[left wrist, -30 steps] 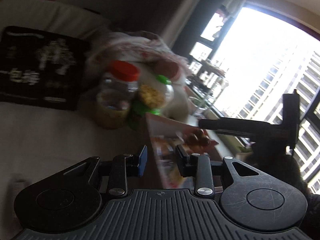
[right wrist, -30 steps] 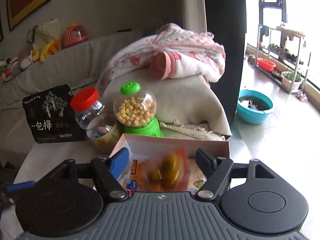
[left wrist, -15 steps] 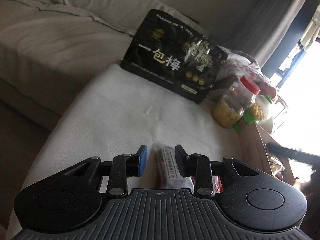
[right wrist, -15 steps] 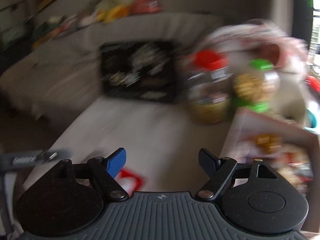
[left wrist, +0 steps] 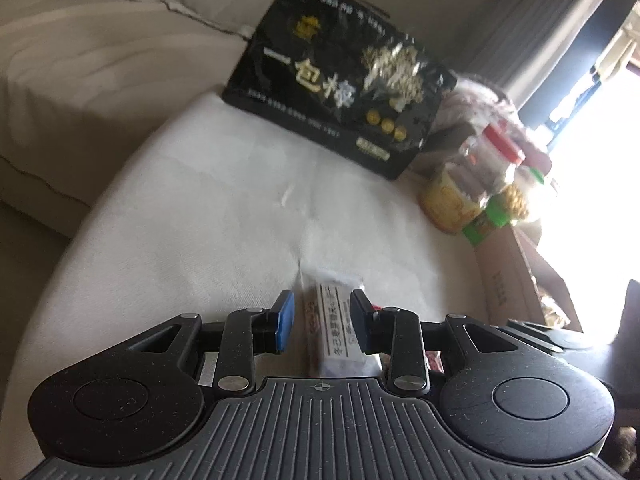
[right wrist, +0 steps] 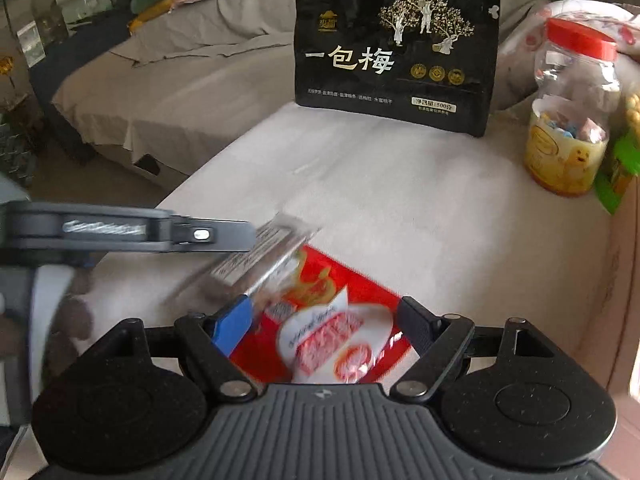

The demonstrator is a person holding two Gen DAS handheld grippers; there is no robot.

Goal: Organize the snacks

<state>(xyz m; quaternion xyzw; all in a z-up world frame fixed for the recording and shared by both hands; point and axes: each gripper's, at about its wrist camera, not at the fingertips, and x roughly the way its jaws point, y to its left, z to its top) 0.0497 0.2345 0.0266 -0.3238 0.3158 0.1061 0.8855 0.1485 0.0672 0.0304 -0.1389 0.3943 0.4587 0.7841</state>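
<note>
What moved: a second ago both grippers pointed at the cardboard box and the jars; now both point down at the white tabletop, over the flat snack packs.
Left gripper (left wrist: 322, 322): it hangs low over the tabletop. Its fingers (left wrist: 285, 319) stand a little apart, one on each side of a small pale packet. I cannot tell if the blue pads press on it.
Small pale packet (left wrist: 336, 328): long and thin, clear wrap with a white label. In the right wrist view it looks tilted, with one end lying over the red pack.
Right gripper (right wrist: 324, 322): its fingers are wide apart and do not touch anything. The red pack shows between them, lower down.
Red snack pack (right wrist: 332, 320): it lies flat on the tabletop, red with a white picture of pink food.
Tabletop (right wrist: 400, 184): covered in white cloth, with a grey sofa behind it.
Black bag (right wrist: 396, 52): big, with gold trees and white letters. It stands up at the back edge of the tabletop.
Jar with red lid (right wrist: 572, 108): clear, with wrapped sweets in the bottom. It stands to the right of the black bag.
Green candy machine (left wrist: 508, 208): full of yellow balls, just beside the jar.
Cardboard box (left wrist: 516, 280): open, at the right side of the tabletop, with snacks inside.
</note>
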